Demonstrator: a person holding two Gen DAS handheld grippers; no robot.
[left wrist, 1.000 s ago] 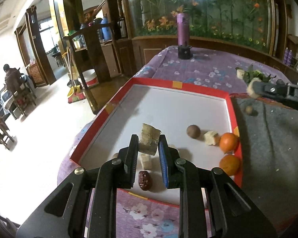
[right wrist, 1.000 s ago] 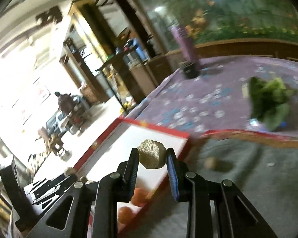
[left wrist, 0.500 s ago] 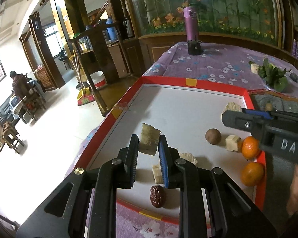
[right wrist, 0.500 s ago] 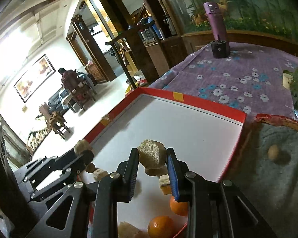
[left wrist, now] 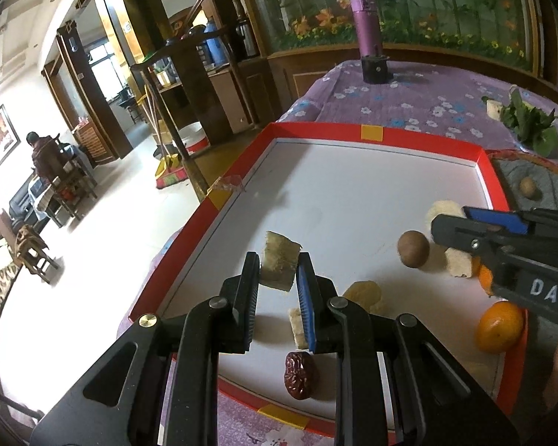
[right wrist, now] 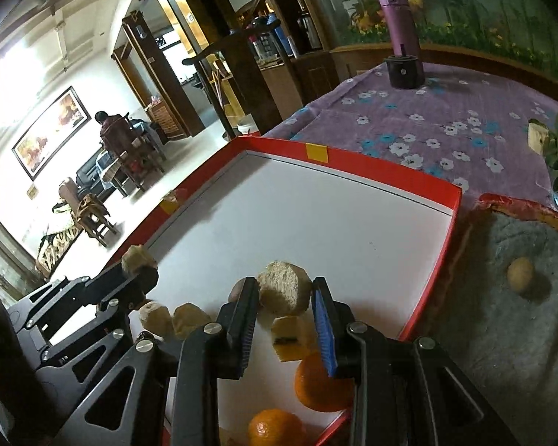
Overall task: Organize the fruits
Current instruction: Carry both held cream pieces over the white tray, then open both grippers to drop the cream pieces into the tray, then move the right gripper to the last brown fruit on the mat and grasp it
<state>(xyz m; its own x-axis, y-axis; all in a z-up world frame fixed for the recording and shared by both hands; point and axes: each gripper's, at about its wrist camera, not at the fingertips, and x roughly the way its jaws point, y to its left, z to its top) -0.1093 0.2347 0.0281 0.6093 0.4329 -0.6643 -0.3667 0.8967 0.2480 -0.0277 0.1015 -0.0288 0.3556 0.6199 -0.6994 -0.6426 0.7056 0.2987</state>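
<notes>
A red-rimmed white tray [left wrist: 372, 133] [right wrist: 316, 154] holds the fruit. My left gripper [left wrist: 278, 273] is shut on a pale cut fruit chunk [left wrist: 279, 265], held above the tray's near left part. My right gripper [right wrist: 284, 295] has its jaws parted around a rough beige fruit piece [right wrist: 284, 291], which rests low over the tray; it also shows in the left wrist view [left wrist: 442, 210]. A brown round fruit [left wrist: 413, 249], two oranges [left wrist: 498, 327] [right wrist: 321, 383], a red date [left wrist: 299, 375] and several pale chunks [left wrist: 362, 293] lie in the tray.
A small round fruit [left wrist: 527, 187] [right wrist: 519, 274] lies on the grey mat [right wrist: 520, 316] right of the tray. Leafy greens [left wrist: 530, 126] and a purple bottle [left wrist: 368, 44] stand on the floral cloth beyond. The table edge drops off to the left.
My right gripper has come down over the tray's right side and opened around its beige piece. My left gripper has kept its chunk and hardly moved.
</notes>
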